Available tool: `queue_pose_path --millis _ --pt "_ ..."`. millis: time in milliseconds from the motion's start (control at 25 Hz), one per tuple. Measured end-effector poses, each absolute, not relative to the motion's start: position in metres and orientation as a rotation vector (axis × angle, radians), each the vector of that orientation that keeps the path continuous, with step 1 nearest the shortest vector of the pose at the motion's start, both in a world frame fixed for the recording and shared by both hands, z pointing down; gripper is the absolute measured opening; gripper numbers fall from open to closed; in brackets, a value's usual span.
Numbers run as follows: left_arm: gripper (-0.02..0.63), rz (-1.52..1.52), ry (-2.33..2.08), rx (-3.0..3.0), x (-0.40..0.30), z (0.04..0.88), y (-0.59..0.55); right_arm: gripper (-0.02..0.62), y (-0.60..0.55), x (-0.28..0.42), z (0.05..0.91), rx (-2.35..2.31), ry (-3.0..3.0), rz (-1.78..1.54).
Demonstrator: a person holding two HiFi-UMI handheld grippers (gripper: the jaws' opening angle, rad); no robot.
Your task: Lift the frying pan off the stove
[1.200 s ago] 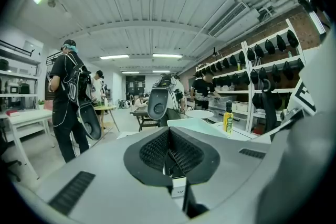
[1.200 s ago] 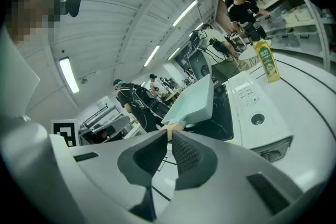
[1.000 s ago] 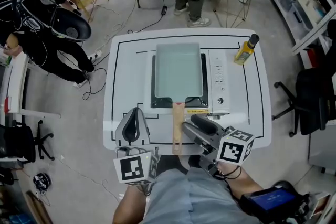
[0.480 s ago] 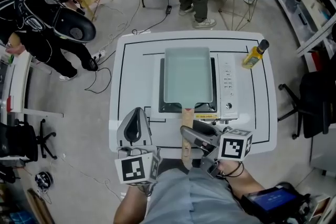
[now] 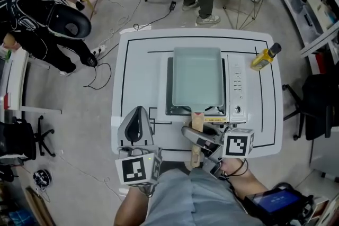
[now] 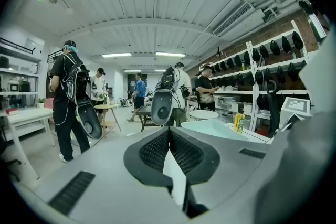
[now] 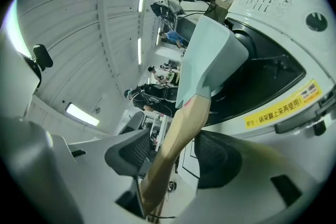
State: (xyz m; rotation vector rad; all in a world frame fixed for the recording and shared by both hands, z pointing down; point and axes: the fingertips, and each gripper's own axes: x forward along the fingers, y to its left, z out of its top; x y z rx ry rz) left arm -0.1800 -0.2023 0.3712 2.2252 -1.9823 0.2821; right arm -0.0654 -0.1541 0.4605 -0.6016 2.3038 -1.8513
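- While the frying pan [image 5: 197, 77] is still sitting flat on the stove [image 5: 236, 84], its wooden handle [image 5: 197, 123] is now lying between the jaws of the right claw [image 7: 173, 157]. A second ago that claw was hanging just to the right of the handle, not around it.
- Right claw's jaws have just been opening wider and are now standing fully apart. Handle is running close along one pad with a clear gap to the other, so nothing is clamping yet.
- For the task, I'm reading this as the approach finishing, with grip and lift not yet started. Next move is calling for the jaws closing on the wood. The long pan is likely going to be levering nose-down, so a firm bite is mattering.
- Pan body is sitting straight ahead of the right claw's tips, past the handle. It's looking empty, with a pale inside and nothing showing in it.
- Left claw [image 5: 139, 114] is hovering off to the right claw's left, well apart from the handle, jaw tips together and holding nothing.
- Oil bottle [image 5: 265, 57] is standing far ahead and to the right of the right claw, past the stove's control panel. Yellow liquid is showing inside, dark cap on.
- Table [image 5: 137, 61] is carrying all of it.
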Motion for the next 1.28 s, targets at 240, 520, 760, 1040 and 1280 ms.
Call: queue_pose_path --millis 240,520,760,1040,1280 --pt "0.018 0.288 -1.991 2.207 -0.194 0.375 -0.211 0.235 -0.166 -0.076 0.463 -0.583 2.287 -1.867" --pt "0.018 0.295 -1.996 2.193 -0.207 0.378 -0.218 0.233 -0.175 -0.082 0.468 -0.577 2.259 -1.886" --pt "0.018 0.297 -1.998 2.191 -0.212 0.379 -0.219 0.233 -0.177 -0.083 0.473 -0.589 2.257 -1.911" --pt "0.018 0.300 -1.995 2.189 -0.210 0.380 -0.220 0.229 -0.180 -0.085 0.470 -0.561 2.243 -1.903" --pt "0.018 0.308 -2.002 2.182 -0.210 0.381 -0.221 0.204 -0.182 -0.086 0.470 -0.547 2.210 -1.914"
